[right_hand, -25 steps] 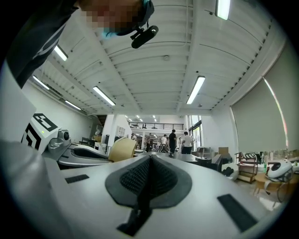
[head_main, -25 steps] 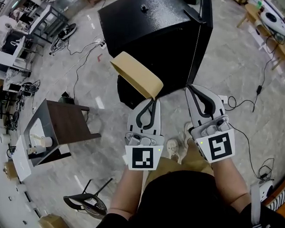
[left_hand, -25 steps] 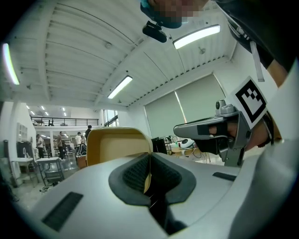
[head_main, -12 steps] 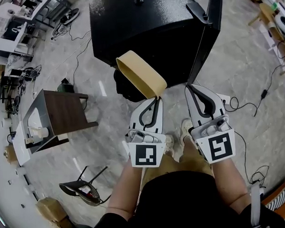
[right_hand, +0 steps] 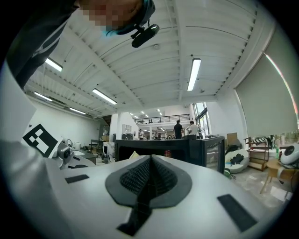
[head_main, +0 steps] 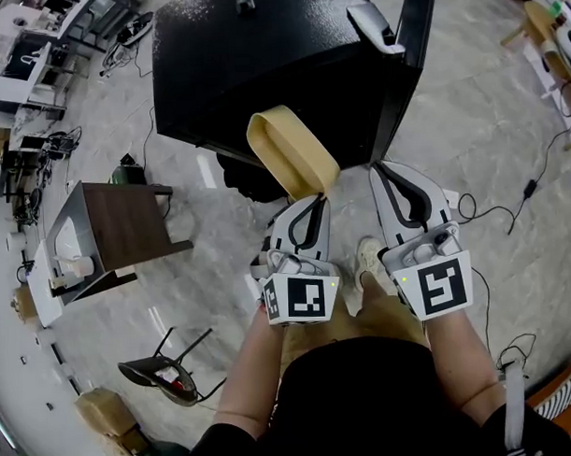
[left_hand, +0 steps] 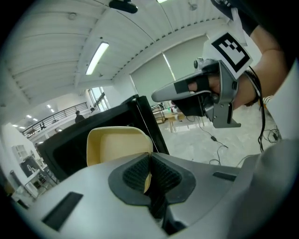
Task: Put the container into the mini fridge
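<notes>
In the head view a black mini fridge (head_main: 261, 55) fills the top, its door (head_main: 415, 50) swung open on the right. My left gripper (head_main: 315, 199) is shut on the near rim of a tan, shallow container (head_main: 292, 149), which tilts up towards the fridge's open front. In the left gripper view the pads (left_hand: 140, 172) pinch the container (left_hand: 117, 144) edge, and the dark fridge (left_hand: 65, 151) lies behind it. My right gripper (head_main: 386, 172) hangs beside it, shut and empty, just below the door edge. The right gripper view shows closed pads (right_hand: 140, 177) with the fridge (right_hand: 187, 149) ahead.
A brown side table (head_main: 127, 233) stands left, with a tipped chair (head_main: 164, 374) nearer me. Cables (head_main: 509, 201) trail over the marble floor at right. The person's shoe (head_main: 369, 257) sits below the grippers. Two people (right_hand: 184, 128) stand far behind the fridge.
Both grippers and the held container have come closer to the fridge, which now sits lower and larger in the head view. The grip on the container is unchanged.
</notes>
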Demonstrator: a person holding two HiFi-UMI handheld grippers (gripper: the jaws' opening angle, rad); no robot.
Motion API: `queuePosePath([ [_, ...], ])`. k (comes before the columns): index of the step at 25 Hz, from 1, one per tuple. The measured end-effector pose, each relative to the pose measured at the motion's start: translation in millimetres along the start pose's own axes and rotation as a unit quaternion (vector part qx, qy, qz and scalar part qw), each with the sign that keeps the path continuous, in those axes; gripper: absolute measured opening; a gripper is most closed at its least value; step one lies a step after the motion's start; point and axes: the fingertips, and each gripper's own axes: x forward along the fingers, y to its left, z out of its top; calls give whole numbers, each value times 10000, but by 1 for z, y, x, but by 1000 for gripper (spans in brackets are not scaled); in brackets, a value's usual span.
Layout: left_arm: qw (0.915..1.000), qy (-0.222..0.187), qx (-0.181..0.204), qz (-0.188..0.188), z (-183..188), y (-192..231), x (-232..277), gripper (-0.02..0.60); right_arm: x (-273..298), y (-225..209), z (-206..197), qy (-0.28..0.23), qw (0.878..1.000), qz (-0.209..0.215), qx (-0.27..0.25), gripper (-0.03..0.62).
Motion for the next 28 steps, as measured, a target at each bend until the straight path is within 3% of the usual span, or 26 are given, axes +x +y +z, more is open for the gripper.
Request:
queuePosePath([
  [3, 9989, 315, 178, -296, -9, -16, 18, 28, -1, -15, -3, 24, 10000, -61, 29, 37],
  [8, 9961, 625, 152, -606, -21, -25, 41, 28, 0, -28, -3, 30, 9999, -138, -3, 37],
  [16, 9857, 1171, 717, -981, -49, -15, 78, 28, 8, -41, -16, 158, 9994, -320, -18, 37],
  [25, 9767, 1430, 1075, -1187, -76, 15, 123, 28, 40, -46, -40, 454, 9983, -325, -149, 37],
  [28, 9719, 1538, 1181, -1337, -87, 21, 138, 28, 54, -47, -41, 411, 9982, -435, 29, 37],
])
